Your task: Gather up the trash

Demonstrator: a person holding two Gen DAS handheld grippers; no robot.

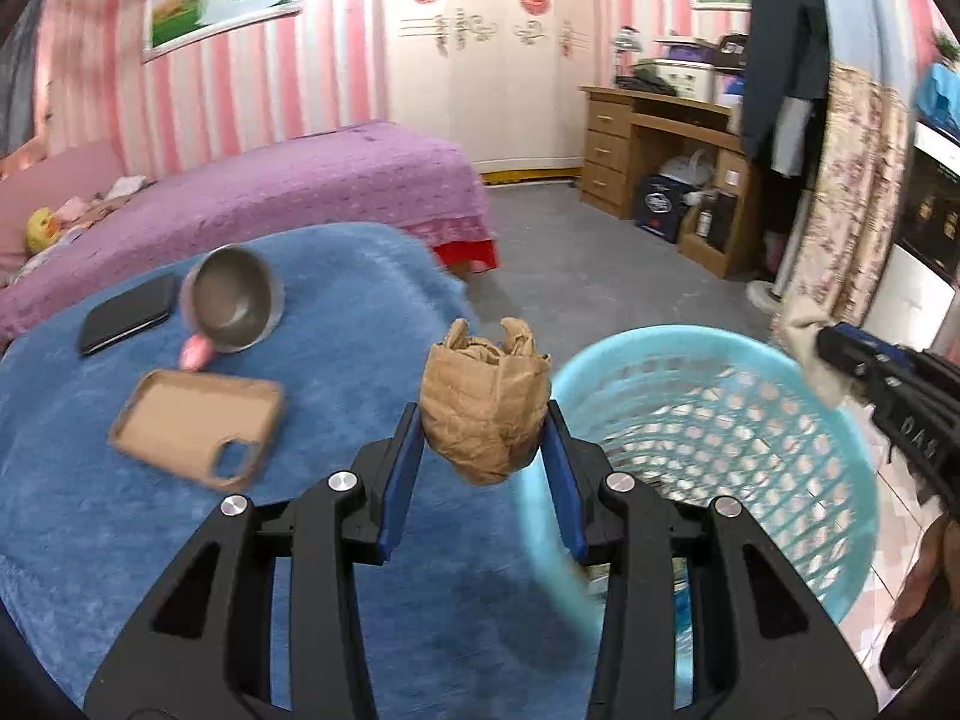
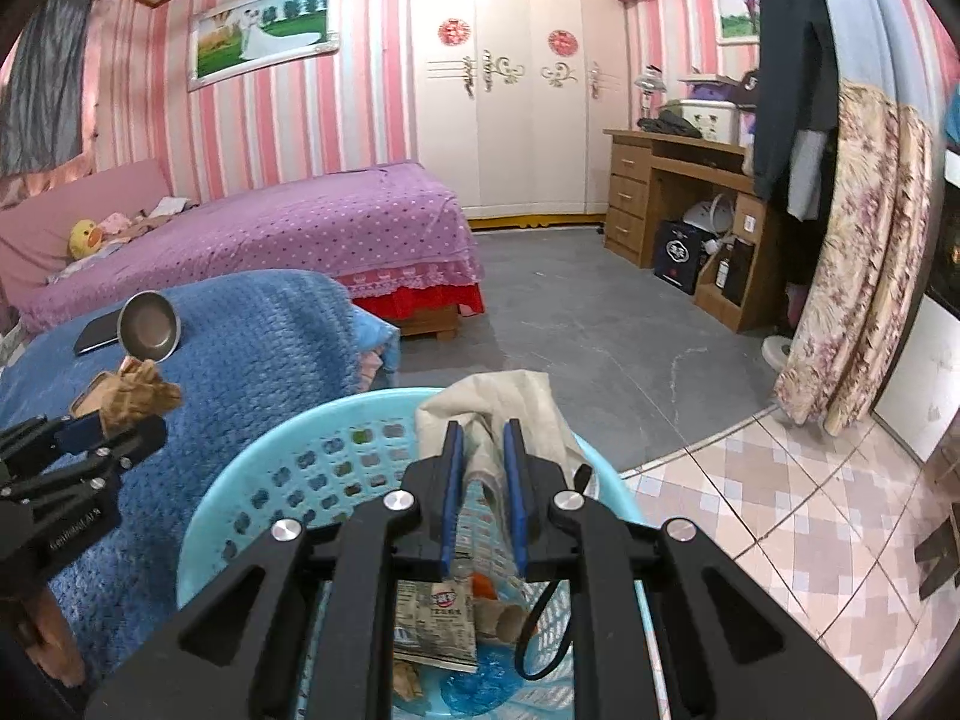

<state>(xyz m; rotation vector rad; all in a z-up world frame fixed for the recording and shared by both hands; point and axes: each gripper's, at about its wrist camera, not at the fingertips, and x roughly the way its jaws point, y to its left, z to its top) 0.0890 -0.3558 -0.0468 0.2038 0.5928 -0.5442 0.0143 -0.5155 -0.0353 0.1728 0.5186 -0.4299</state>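
My left gripper (image 1: 485, 414) is shut on a crumpled brown paper ball (image 1: 485, 405), held above the blue blanket just left of the light blue plastic basket (image 1: 774, 432). In the right wrist view the same paper ball (image 2: 138, 393) shows at the left in the left gripper (image 2: 111, 423). My right gripper (image 2: 483, 429) is shut on a pale beige crumpled wrapper (image 2: 540, 405) over the basket (image 2: 264, 480). Inside the basket lie a printed packet (image 2: 438, 618), a cardboard tube and other scraps. In the left wrist view the right gripper (image 1: 819, 348) shows with the beige wrapper (image 1: 807, 354).
On the blue blanket (image 1: 90, 480) lie a tan phone case (image 1: 198, 420), a metal cup with pink handle (image 1: 237, 306) and a black phone (image 1: 129, 315). A purple bed (image 2: 270, 234), wooden desk (image 2: 678, 204) and floral curtain (image 2: 852, 264) stand around the grey floor.
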